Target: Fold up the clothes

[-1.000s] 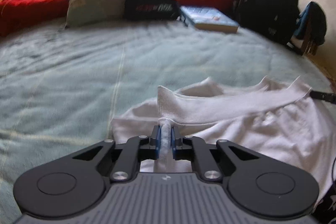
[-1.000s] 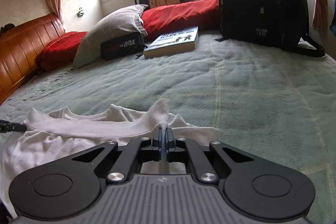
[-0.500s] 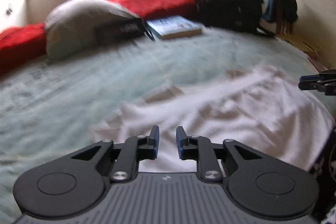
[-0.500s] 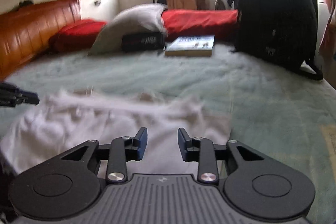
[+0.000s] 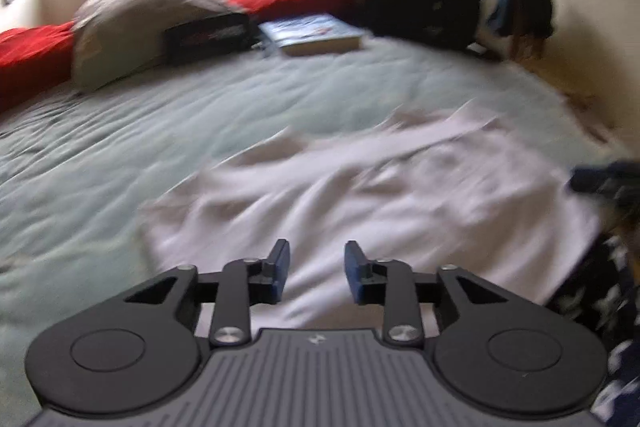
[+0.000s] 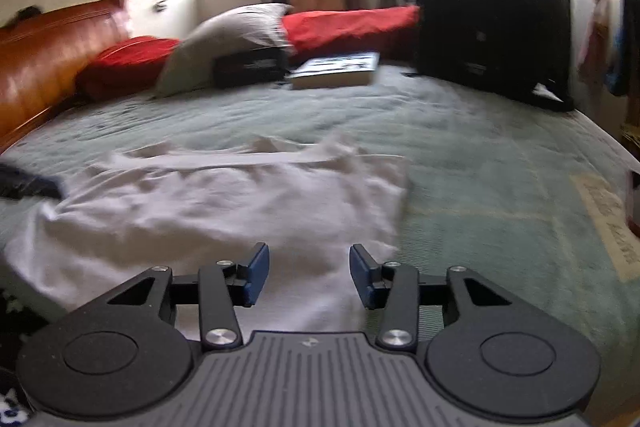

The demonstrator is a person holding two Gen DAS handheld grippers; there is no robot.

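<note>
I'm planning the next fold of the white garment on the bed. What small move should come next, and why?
Probably bring both claws down to new hold points on the white garment. It lies loosely flat on the green bedcover, and the left claw and right claw are opening with nothing between their jaws, so neither holds it.

A bed (image 6: 460, 131) with a pale green blanket carries everything. A white garment (image 6: 208, 211) lies spread and rumpled on its near part. Toward the far side lie a grey pillow (image 6: 236, 39), a black box (image 6: 250, 69), a book (image 6: 336, 69), a black backpack (image 6: 484, 15) and red cushions (image 6: 352, 25).
</note>
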